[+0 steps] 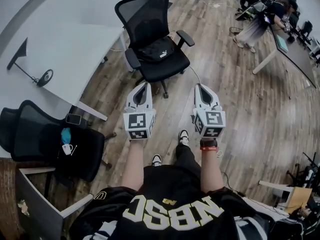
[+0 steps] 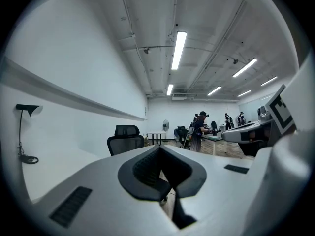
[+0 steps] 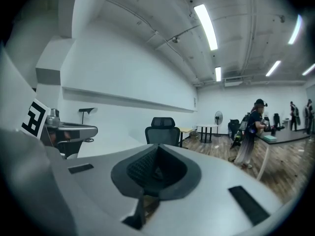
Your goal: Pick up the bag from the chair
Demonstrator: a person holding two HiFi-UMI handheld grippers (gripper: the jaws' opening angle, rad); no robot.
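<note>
Head view shows bag point(image 1: 156, 52) on chair point(image 1: 167, 68) beyond left gripper point(image 1: 143, 87), right gripper point(image 1: 200, 88).

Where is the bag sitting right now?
In the head view, the black bag lies on the seat of the black office chair at upper centre, just right of the white table.

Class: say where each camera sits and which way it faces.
Head view: on the head, steeply down at chair with bag; forearms, legs, left gripper, right gripper show.
Left gripper view: on left gripper, level across room; shut jaws, right gripper show.
Right gripper view: on right gripper, level across room; shut jaws, left gripper show.
Shared: both gripper views show the chair.
</note>
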